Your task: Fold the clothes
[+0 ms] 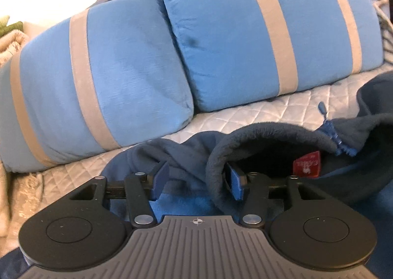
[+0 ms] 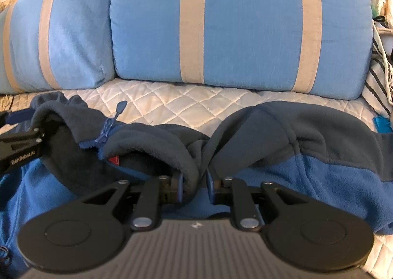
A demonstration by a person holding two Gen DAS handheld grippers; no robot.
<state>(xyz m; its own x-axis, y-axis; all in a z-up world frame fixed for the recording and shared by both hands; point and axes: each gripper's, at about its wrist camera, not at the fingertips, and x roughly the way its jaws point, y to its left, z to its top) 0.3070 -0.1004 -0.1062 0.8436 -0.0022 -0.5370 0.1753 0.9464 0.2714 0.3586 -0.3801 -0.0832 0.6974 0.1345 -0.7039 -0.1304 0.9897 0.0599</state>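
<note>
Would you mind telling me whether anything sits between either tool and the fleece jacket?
Nothing visible does: the left tool and right tool each already have the fleece jacket collar fabric between their pads.

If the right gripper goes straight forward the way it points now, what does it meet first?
Most likely the dark navy fleece collar bunched between the right gripper fingers; beyond it lies the white quilted cover, though depth is unclear.

Both the left tongs (image 1: pixel 197 182) and the right tongs (image 2: pixel 194 188) point downward, jaws part open around fleece folds.
</note>
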